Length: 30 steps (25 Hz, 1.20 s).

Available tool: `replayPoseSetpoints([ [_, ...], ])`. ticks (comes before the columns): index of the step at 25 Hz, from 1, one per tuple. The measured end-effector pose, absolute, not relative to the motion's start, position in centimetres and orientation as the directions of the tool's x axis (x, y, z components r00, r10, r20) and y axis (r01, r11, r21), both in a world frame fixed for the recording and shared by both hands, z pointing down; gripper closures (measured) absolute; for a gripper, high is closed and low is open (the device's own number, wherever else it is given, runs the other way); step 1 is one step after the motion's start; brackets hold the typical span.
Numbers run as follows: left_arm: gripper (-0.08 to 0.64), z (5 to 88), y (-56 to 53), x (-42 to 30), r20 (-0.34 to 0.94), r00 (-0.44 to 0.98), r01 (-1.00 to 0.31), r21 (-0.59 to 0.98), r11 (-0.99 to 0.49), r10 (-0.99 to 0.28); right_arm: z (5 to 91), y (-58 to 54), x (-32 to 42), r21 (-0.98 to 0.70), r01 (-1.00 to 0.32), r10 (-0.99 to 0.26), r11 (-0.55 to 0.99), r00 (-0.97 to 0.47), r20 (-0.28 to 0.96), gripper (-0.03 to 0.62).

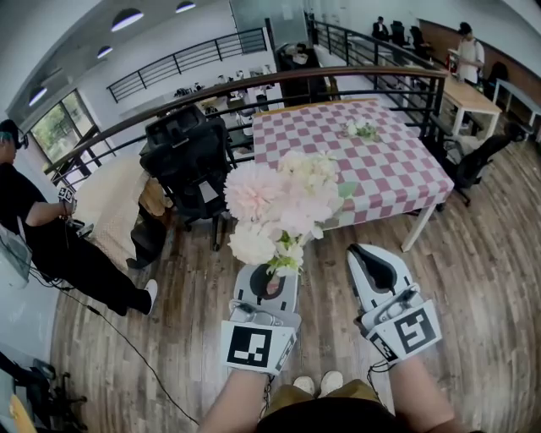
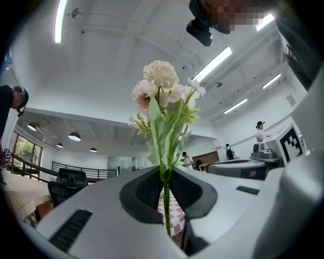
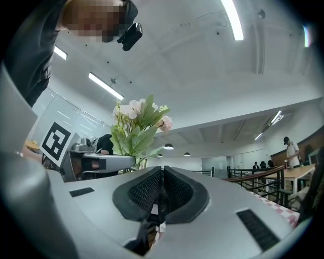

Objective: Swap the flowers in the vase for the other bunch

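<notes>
We hold the left gripper [image 1: 269,281] in the lower middle of the head view. Its jaws are almost closed, and they squeeze the thin green stem of a bunch of flowers [image 1: 283,207]. The pink and white blooms stand up above the jaws, near the middle of the picture. The right gripper [image 1: 370,256] is just to the right of it and does not touch it. Its jaws are pressed together and hold nothing.

Under both grippers is a brown wooden floor [image 1: 473,279]. A table [image 1: 397,182] with a pink and white checked cloth stands in the upper middle, a little to the right. Near its far edge lies a small white and green thing [image 1: 362,129]. We think it is another bunch of flowers, but it is too small to be sure.

A black chair [image 1: 182,148] stands left of the table. A dark railing [image 1: 254,83] runs across behind them. A person in black [image 1: 42,237] is at the left edge. More people [image 1: 467,52] stand far off in the upper right. Round lights [image 1: 127,19] shine on the white ceiling in the upper left. A window [image 1: 57,127] below them shows green outside.
</notes>
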<state>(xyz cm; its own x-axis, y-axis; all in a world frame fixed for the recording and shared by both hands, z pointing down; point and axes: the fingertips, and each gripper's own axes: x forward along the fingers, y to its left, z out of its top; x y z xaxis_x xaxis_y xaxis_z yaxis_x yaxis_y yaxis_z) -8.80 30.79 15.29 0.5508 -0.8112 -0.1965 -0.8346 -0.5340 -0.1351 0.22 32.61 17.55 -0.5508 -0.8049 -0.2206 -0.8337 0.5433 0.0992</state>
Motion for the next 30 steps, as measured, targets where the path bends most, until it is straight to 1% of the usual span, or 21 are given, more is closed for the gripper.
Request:
replayPoseSetpoints([
  [17, 0.522, 15.5, 30.4, -5.7, -0.202, 0.534, -0.845, -0.149, -0.513, -0.821, 18.1, 32.2, 3.1, 0.100, -0.813, -0.780, 0.574, -0.579, -0.237, 0.551],
  [30, 0.522, 17.1, 26.2, -5.5, -0.228, 0.539, -0.842, -0.169, -0.512, -0.811, 20.4, 28.3, 3.5, 0.114, -0.819, -0.784, 0.563, -0.573, -0.241, 0.551],
])
